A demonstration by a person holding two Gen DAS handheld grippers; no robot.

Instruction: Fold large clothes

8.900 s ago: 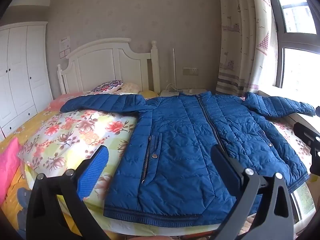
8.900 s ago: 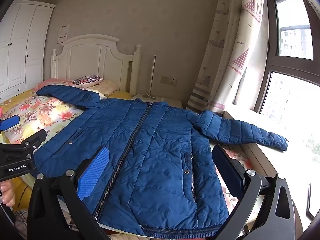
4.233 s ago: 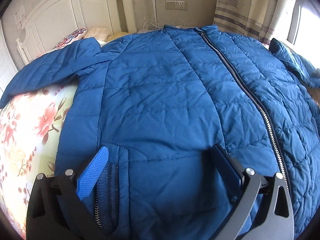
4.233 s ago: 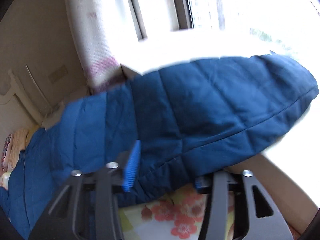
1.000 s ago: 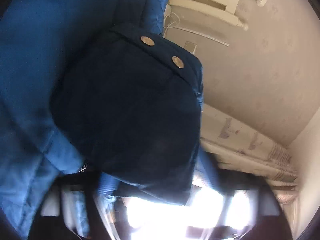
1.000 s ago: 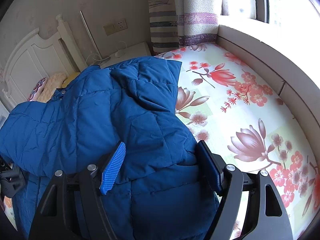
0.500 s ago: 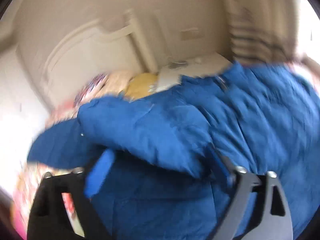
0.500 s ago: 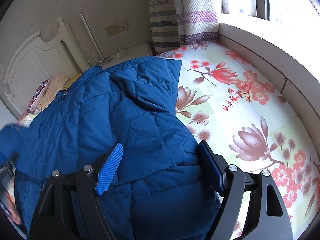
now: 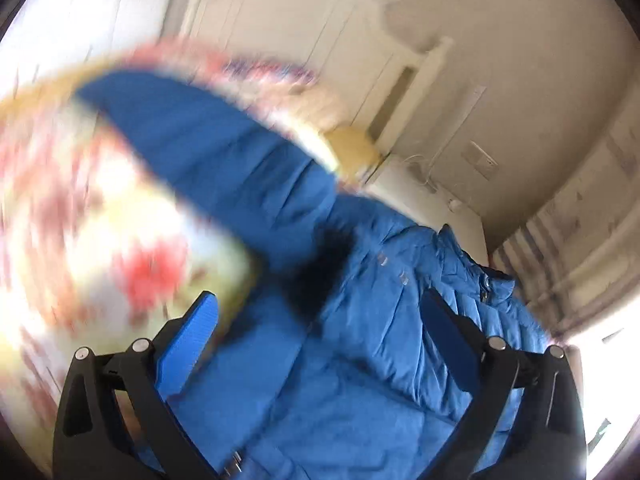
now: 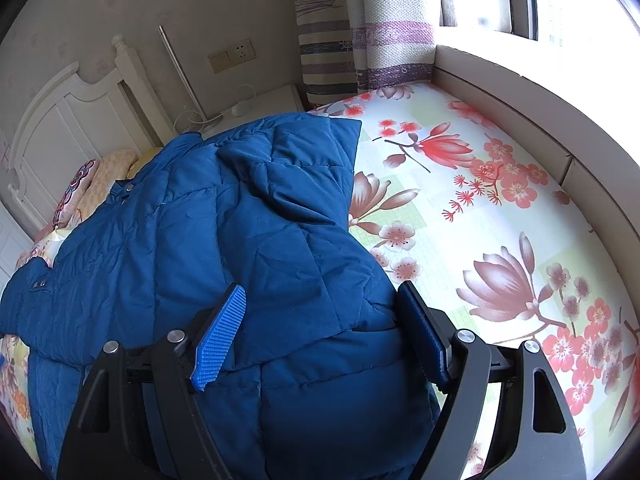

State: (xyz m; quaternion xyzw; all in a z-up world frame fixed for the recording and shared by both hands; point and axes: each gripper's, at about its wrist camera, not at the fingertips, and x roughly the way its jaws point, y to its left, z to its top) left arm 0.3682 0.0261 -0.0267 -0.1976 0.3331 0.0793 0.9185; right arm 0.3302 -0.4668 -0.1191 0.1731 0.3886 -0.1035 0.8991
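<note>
Floral bedsheet (image 10: pixel 500 208) filling right of frame, white headboard (image 10: pixel 68 120) upper left. Blue jacket (image 10: pixel 224 232) lying on bed, centre-left, sleeves folded over body. Right claw (image 10: pixel 320 332) hanging wide above jacket, gripping nothing. Left claw (image 9: pixel 320 344) (view blurred) just been opening, now standing wide, empty, above jacket.

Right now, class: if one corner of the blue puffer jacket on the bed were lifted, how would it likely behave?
The blue puffer jacket would probably sag and drape: its folded sleeve already lies limp with soft creases. Its puffy quilting suggests it is light for its bulk. The smooth shell may slide a little over the floral bedspread.
</note>
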